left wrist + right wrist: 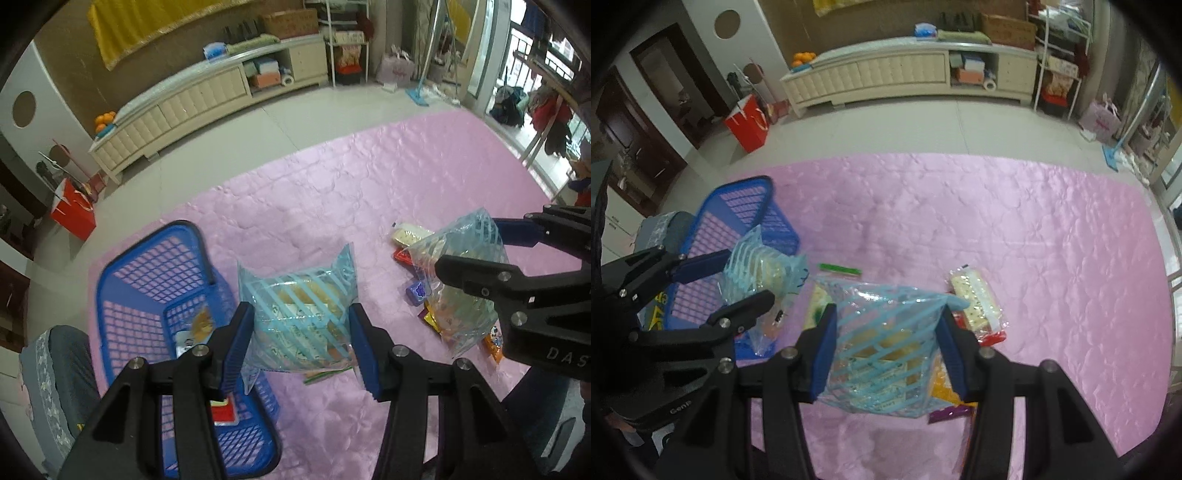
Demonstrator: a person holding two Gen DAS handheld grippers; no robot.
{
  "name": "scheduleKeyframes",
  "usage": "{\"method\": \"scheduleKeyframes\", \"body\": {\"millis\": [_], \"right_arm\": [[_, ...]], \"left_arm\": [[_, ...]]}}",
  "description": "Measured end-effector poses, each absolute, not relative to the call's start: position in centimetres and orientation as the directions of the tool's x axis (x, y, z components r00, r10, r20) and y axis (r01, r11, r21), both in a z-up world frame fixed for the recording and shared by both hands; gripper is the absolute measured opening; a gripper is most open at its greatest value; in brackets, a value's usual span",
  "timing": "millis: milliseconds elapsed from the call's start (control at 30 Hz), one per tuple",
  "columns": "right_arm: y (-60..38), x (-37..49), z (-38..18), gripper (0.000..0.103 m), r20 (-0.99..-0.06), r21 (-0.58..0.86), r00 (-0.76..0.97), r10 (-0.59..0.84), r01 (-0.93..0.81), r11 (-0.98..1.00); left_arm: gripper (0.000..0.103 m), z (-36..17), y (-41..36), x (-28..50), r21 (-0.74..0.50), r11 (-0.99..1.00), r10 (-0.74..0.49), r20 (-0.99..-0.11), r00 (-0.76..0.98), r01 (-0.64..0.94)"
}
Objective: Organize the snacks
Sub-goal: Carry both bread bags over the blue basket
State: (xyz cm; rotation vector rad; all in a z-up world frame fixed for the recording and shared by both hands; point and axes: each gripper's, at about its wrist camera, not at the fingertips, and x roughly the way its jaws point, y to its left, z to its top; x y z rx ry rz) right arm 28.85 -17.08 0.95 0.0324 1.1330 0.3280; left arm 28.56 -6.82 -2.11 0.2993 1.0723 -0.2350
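snack bags (pixel 299 314), clear crinkly blue-striped plastic

Evenly lit by soft daylight from the window side; mild sheen on the pink mat (pixel 369 192); strong fisheye bending, dark vignetted corners, slight blur throughout.

A long cream cabinet (pixel 908 74) stands against the far wall, oranges (pixel 804 57) on its left end. A red bag (pixel 748 123) sits on the tiled floor (pixel 923 125) nearby.
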Motion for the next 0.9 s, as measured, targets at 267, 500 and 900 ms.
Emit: {"method": "scheduleKeyframes", "body": {"millis": [267, 500, 900], "right_arm": [[-14.6, 26.5, 3.8, 0.057, -0.858, 0.192, 0.414, 0.303, -0.289, 0.938], [-10.0, 25.7, 4.2, 0.057, -0.849, 0.202, 0.4, 0.345, -0.356, 0.912], [-1.8, 26.4, 2.3, 0.057, -0.858, 0.219, 0.334, 0.39, -0.449, 0.866]], "left_arm": [[0.05, 0.9, -2.6, 25.6, 0.111, 0.954, -0.05, -0.857, 0.513, 0.278], [0.05, 1.4, 2.9, 24.1, 0.092, 0.974, -0.032, -0.85, 0.525, 0.208], [0.05, -1.0, 10.8, 23.0, 0.05, 0.995, -0.002, -0.868, 0.496, 0.091]]}}
